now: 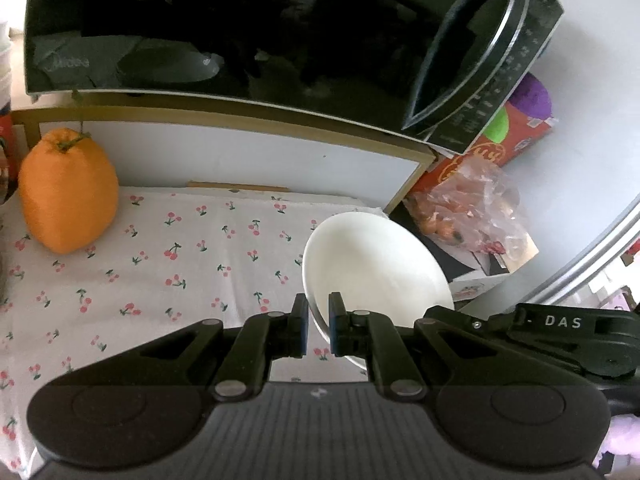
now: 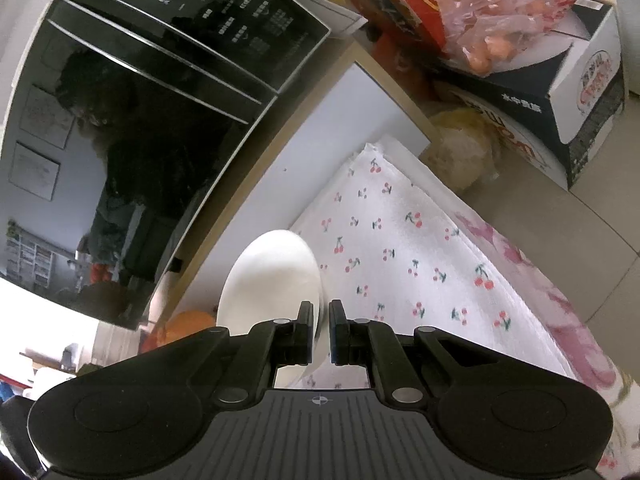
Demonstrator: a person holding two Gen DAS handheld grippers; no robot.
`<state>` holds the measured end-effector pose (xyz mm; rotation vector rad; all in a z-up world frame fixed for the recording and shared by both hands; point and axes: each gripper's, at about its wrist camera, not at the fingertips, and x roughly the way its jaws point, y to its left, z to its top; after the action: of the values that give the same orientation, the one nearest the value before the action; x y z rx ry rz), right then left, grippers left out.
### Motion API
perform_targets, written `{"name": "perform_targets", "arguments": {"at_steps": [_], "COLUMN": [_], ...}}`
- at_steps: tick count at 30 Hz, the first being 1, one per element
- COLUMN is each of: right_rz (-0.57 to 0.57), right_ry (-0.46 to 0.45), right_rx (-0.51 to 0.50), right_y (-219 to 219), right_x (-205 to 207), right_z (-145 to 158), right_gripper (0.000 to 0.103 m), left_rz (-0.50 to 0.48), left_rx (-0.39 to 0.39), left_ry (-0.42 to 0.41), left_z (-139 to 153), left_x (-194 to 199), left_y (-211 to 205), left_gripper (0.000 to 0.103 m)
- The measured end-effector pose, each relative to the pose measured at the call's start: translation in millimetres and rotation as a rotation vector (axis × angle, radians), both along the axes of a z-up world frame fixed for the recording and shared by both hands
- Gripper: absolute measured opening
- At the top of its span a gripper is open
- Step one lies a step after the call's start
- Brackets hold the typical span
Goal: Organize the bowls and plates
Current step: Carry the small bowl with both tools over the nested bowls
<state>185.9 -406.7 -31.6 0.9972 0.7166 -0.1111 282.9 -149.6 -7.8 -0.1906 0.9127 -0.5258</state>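
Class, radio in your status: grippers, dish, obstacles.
Left gripper shut on bowl rim. Right gripper shut on plate rim. Orange sits clear.

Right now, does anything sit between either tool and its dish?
No. The left tool already straddles the white bowl at its near rim, and the right tool straddles the white plate at its edge.

orange (image 2: 188, 322) mostly hidden behind plate (image 2: 272, 276), microwave (image 1: 224, 24) cut off at top

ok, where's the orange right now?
Left wrist view, far left: the orange stands on the cherry-print cloth below the black microwave, well apart from the white bowl in the left gripper.
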Motion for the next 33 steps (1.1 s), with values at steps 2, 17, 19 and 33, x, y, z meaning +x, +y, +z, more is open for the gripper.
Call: {"name": "perform_targets", "arguments": {"at_steps": [2,17,19,33], "right_rz": [0.0,-0.016,-0.011,-0.001], "right_ry": [0.004,0.007,0.012,0.052], "right_rx": [0.0,-0.007,-0.017,-0.075], "right_y": [3,19,22,48], "right_x": [-6,-58,-65,-115], "right_z": [3,34,38,55], "right_gripper": [0.009,0.009,0.009,0.01], "left_rz": [-0.005,-0.013,-0.013,-0.019], "left_rx": [0.001,-0.007,-0.013,-0.013], "left_ry": [-0.004,0.005,0.007,0.023], "left_z": [4,24,26,30], "left_x": [-7,-58,-65,-119], "left_y": [2,13,17,32], "left_gripper": [0.009,0.009,0.009,0.009]}}
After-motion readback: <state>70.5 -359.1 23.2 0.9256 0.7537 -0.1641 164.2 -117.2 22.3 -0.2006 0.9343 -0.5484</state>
